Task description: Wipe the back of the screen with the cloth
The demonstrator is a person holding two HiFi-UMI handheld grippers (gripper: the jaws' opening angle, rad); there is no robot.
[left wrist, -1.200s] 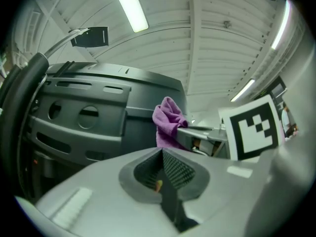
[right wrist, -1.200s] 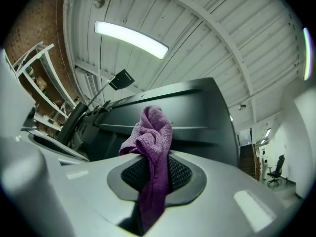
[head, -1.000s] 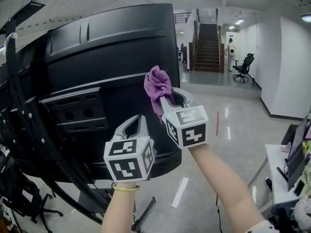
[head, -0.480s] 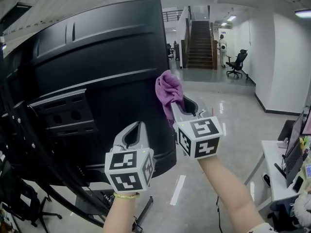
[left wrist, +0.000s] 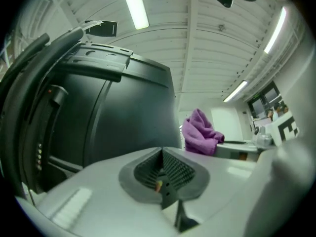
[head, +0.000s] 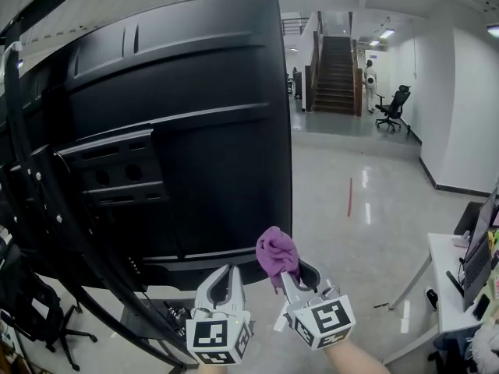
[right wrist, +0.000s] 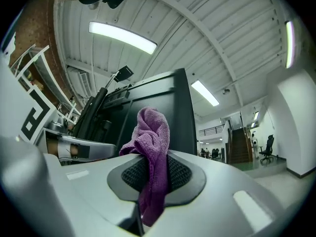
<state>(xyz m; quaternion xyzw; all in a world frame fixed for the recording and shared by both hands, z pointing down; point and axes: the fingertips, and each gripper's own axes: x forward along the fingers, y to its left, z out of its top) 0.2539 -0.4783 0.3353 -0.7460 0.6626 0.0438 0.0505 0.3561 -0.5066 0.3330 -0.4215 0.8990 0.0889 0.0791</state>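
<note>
The big black screen [head: 195,115] stands on a wheeled stand with its back toward me, filling the left and middle of the head view. My right gripper [head: 290,275] is shut on a purple cloth [head: 277,252] and sits low, just off the screen's lower right corner; the cloth [right wrist: 150,147] bunches above the jaws, the screen back [right wrist: 158,112] behind it. My left gripper [head: 221,287] is shut with nothing in it, below the screen's bottom edge. In the left gripper view the screen back [left wrist: 108,117] looms left and the cloth [left wrist: 201,135] shows to the right.
The black stand frame and cables [head: 47,232] run along the screen's left. An office chair [head: 47,326] stands at lower left, a desk with monitors [head: 468,263] at right. A staircase [head: 335,68], a person [head: 369,76] and a chair [head: 394,107] are far back across the glossy floor.
Both grippers have dropped from mid-screen height to the screen's lower edge. The cloth came down the right side of the screen back with the right gripper.
</note>
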